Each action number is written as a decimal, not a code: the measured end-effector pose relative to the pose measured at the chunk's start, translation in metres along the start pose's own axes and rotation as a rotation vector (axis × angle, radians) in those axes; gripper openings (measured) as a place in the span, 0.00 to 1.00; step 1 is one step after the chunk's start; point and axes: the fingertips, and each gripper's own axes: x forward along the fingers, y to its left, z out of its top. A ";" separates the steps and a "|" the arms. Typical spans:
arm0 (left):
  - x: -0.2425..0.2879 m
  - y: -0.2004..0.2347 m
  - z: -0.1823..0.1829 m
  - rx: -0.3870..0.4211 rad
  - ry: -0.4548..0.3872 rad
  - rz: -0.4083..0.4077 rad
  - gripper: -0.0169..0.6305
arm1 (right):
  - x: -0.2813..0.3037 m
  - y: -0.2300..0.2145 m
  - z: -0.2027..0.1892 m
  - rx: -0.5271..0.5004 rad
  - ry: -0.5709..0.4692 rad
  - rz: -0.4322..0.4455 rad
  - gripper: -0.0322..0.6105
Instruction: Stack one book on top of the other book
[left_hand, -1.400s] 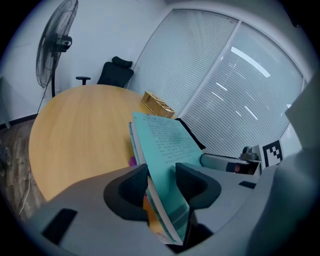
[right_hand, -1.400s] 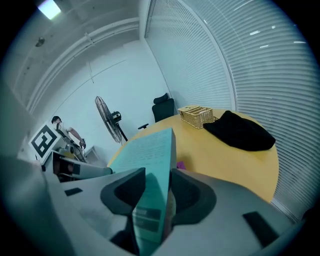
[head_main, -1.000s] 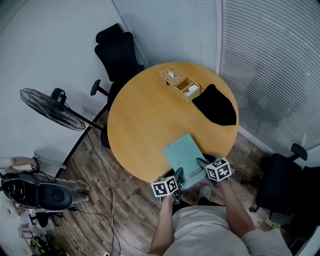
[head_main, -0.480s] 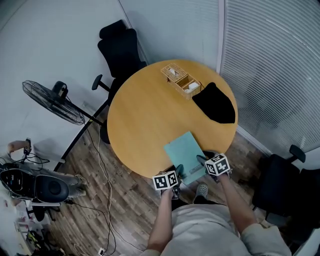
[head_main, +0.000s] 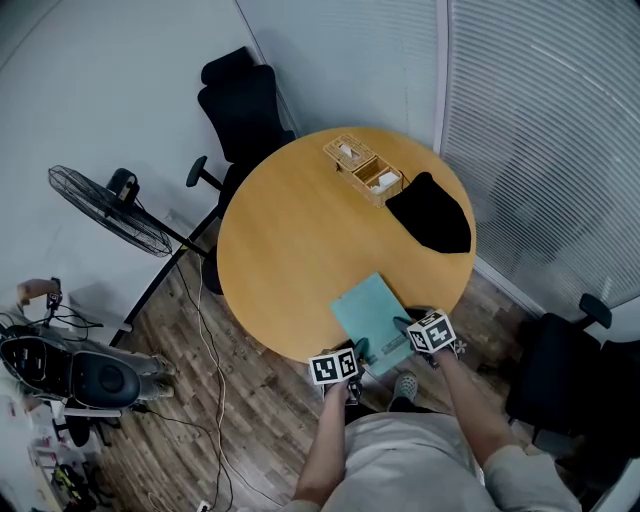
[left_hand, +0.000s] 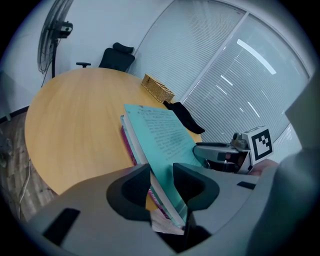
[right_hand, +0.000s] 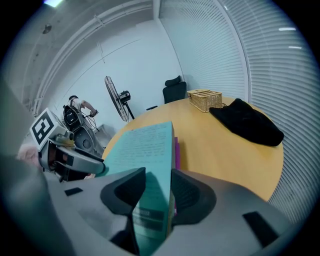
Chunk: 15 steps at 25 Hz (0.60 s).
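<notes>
The person is gripping the teal book (head_main: 372, 310) by its near edge with both tools. The left gripper (left_hand: 161, 175) is clamping the corner on its side, its jaws partway apart with the book's thickness between them, and they have just been closing onto it. The right gripper (right_hand: 158, 182) is pinching the other near corner in the same way, its pads pressing the cover and the pages. The teal book is sitting directly over the pink book (left_hand: 129, 145), which is lying flat on the round wooden table (head_main: 260, 260) close to the person's edge. Only a magenta strip of it is showing (right_hand: 176, 150) along one side. Whether the two are already touching along their whole length is hard to say. The step in hand is probably the set-down, so both hands should be lowering evenly and keeping the teal book level. They should be nudging it sideways until the magenta strip is covered. Neither grip should be loosening until the book's weight is resting on the one below, since the stack is lying near the table rim.
</notes>
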 end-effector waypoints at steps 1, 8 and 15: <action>0.000 0.000 -0.001 0.000 0.000 0.003 0.27 | 0.000 0.000 0.000 -0.001 0.003 -0.003 0.32; 0.004 0.003 -0.001 -0.006 0.003 0.009 0.27 | 0.003 -0.001 0.001 -0.010 0.015 -0.031 0.32; 0.008 0.003 -0.003 -0.023 -0.005 0.019 0.28 | 0.003 -0.003 -0.001 0.010 0.017 -0.066 0.32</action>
